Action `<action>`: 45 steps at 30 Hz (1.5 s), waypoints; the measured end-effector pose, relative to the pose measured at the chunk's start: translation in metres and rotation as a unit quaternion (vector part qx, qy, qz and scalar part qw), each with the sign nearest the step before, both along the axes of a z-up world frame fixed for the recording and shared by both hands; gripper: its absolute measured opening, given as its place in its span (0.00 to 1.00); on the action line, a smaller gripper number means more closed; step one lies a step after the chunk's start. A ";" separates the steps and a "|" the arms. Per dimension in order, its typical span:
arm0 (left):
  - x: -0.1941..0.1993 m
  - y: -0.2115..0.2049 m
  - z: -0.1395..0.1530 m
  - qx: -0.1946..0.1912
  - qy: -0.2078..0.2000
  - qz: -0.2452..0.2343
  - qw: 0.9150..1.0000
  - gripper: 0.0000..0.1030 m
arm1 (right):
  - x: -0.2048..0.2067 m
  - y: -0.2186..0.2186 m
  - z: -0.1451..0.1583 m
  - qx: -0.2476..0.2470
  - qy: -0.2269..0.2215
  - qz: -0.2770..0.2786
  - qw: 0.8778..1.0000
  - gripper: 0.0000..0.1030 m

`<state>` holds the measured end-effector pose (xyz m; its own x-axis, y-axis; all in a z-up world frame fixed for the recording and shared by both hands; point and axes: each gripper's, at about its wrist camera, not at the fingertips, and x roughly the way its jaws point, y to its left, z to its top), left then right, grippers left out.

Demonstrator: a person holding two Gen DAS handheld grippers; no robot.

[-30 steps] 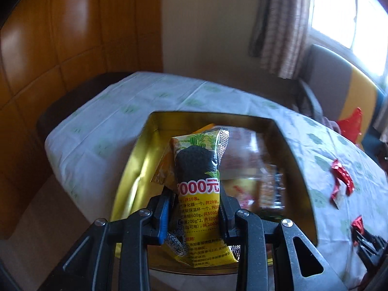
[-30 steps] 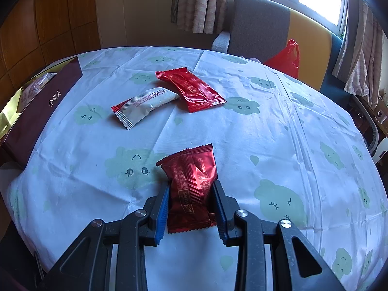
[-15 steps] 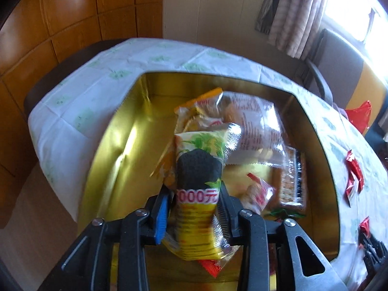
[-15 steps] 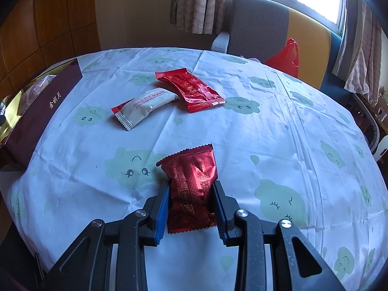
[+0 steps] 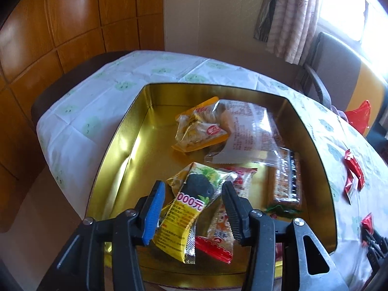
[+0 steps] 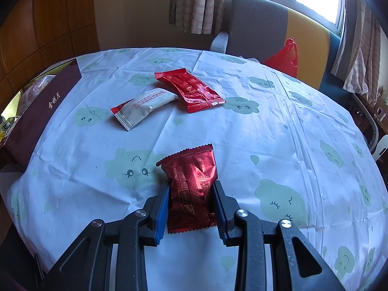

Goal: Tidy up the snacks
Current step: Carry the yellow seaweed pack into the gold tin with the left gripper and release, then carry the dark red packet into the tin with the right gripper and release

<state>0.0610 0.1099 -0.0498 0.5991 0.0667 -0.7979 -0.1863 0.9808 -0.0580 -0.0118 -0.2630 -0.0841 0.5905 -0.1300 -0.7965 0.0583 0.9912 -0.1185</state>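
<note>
My left gripper (image 5: pixel 192 201) hangs low over the gold tin (image 5: pixel 116 145), and its jaws are opening. Between them a yellow snack packet (image 5: pixel 186 215) with a dark picture lies tilted on other snacks in the tin; the pads stand clear of its sides. My right gripper (image 6: pixel 191 198) is shut on a red snack packet (image 6: pixel 191 172) just above the tablecloth near the front edge. In the tin lie an orange packet (image 5: pixel 201 131), a clear white packet (image 5: pixel 245 135) and a red-edged packet (image 5: pixel 218 228).
A white packet (image 6: pixel 143 106) and a long red packet (image 6: pixel 191 89) lie mid-table. The tin's maroon wall (image 6: pixel 43 111) stands at the left. Loose red packets (image 5: pixel 354 174) lie right of the tin. A chair with a red bag (image 6: pixel 283 58) is behind the table.
The left gripper sank toward the tin and its jaws spread off the yellow packet, which now leans over onto the other snacks. The right gripper and its red packet stayed still.
</note>
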 end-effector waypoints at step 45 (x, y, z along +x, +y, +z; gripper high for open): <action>-0.032 -0.034 0.028 0.034 -0.054 -0.053 0.997 0.49 | -0.005 0.030 0.004 0.016 0.019 0.038 0.999 0.32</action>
